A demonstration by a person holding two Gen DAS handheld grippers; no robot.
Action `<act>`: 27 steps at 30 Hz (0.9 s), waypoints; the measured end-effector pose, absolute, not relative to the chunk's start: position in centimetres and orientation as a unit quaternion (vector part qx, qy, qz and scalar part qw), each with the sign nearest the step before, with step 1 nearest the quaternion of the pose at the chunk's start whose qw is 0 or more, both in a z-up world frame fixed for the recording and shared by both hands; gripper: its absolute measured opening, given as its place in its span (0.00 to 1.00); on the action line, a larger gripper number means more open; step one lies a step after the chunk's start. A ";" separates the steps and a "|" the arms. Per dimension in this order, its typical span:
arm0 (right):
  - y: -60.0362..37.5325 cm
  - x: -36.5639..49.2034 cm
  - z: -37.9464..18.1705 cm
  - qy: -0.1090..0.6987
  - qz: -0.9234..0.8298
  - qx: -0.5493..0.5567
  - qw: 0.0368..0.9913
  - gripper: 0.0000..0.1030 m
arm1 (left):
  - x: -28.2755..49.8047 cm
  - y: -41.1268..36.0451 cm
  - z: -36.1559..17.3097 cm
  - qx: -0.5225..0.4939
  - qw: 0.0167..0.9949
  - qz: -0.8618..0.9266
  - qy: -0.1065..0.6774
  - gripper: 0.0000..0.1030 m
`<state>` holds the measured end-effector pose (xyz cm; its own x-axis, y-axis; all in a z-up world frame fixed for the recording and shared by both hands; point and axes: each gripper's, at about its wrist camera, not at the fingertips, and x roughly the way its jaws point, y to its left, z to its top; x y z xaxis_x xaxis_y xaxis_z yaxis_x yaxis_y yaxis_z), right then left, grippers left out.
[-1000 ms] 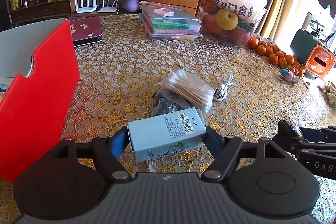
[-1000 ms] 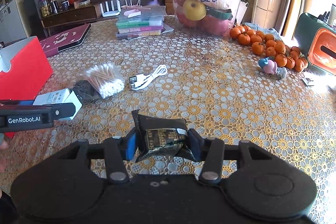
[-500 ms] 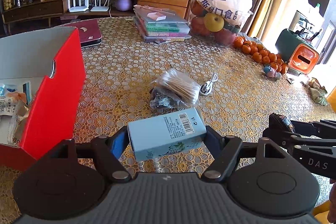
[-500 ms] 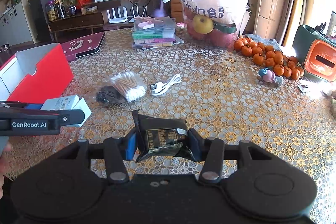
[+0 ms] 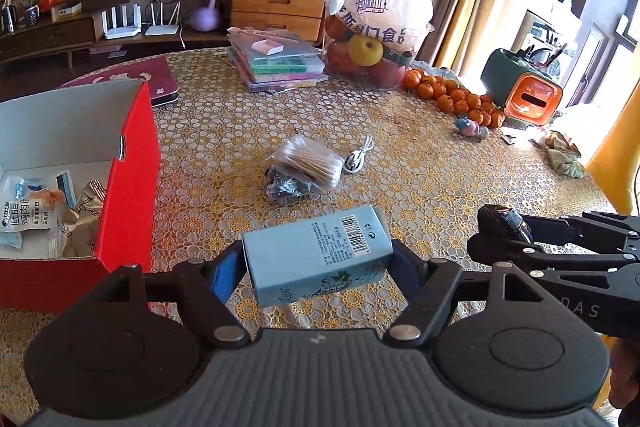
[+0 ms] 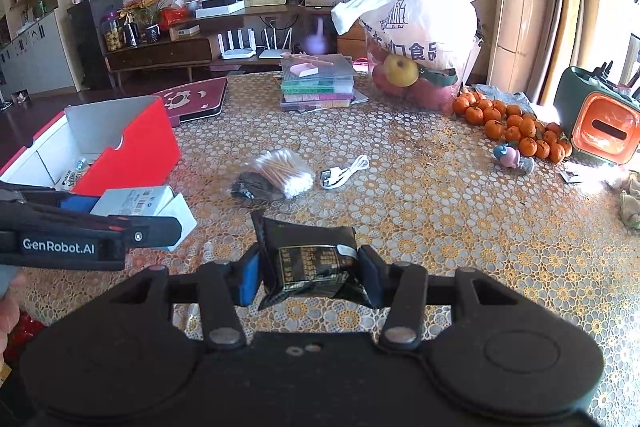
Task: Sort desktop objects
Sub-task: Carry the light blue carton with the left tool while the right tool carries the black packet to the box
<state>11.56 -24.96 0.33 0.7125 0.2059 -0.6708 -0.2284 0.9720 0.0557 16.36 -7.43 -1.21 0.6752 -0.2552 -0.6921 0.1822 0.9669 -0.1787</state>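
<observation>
My left tongs are clamped on the carton, long axis crosswise between the pads and tilted, held above the bench. My right tongs are clamped on the black packet. The red box lies to the left and slightly ahead, open; the left tongs are nearer. Swabs and cable lie farther out. Compared with a second ago, both views sit higher and the box interior now shows.

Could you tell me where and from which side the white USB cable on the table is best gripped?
Probably across the coiled white USB cable bundle's middle, from above, fingers straddling its narrow width. It lies flat and apart from the cotton swab bag, leaving room either side.
</observation>
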 end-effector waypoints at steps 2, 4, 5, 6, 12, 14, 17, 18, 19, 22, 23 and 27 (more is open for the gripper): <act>-24.6 10.9 0.9 0.356 0.119 -0.018 0.927 0.48 | 15.7 -7.2 -0.7 -0.047 0.914 -0.124 0.383 0.73; -24.4 10.3 1.4 0.352 0.122 -0.019 0.928 0.48 | 15.2 -6.8 -0.2 -0.048 0.913 -0.128 0.385 0.73; -24.2 9.9 1.7 0.350 0.125 -0.019 0.928 0.48 | 14.9 -6.6 0.0 -0.050 0.911 -0.131 0.388 0.73; -24.0 9.6 1.9 0.348 0.128 -0.019 0.928 0.48 | 14.6 -6.3 0.3 -0.051 0.910 -0.134 0.389 0.73; -22.5 7.6 3.1 0.339 0.147 -0.017 0.929 0.48 | 12.6 -4.8 2.0 -0.042 0.914 -0.139 0.378 0.73; -21.9 7.1 3.4 0.336 0.153 -0.019 0.929 0.48 | 12.0 -4.2 2.4 -0.042 0.915 -0.138 0.376 0.73; -20.8 6.5 3.9 0.333 0.162 -0.022 0.929 0.48 | 11.2 -3.4 2.8 -0.042 0.916 -0.138 0.374 0.73; -20.4 6.4 4.0 0.331 0.165 -0.024 0.929 0.48 | 10.9 -3.1 3.0 -0.041 0.917 -0.138 0.372 0.73; -20.0 6.3 4.2 0.329 0.168 -0.025 0.929 0.48 | 10.6 -2.7 3.2 -0.040 0.918 -0.138 0.370 0.73; -18.8 5.9 4.7 0.324 0.178 -0.031 0.929 0.48 | 10.0 -1.6 3.8 -0.041 0.921 -0.137 0.363 0.73; -18.4 5.7 4.8 0.322 0.181 -0.034 0.929 0.48 | 9.8 -1.2 3.9 -0.043 0.921 -0.136 0.363 0.73; -16.8 5.4 5.5 0.314 0.193 -0.039 0.929 0.48 | 9.1 0.5 4.5 -0.043 0.923 -0.130 0.358 0.73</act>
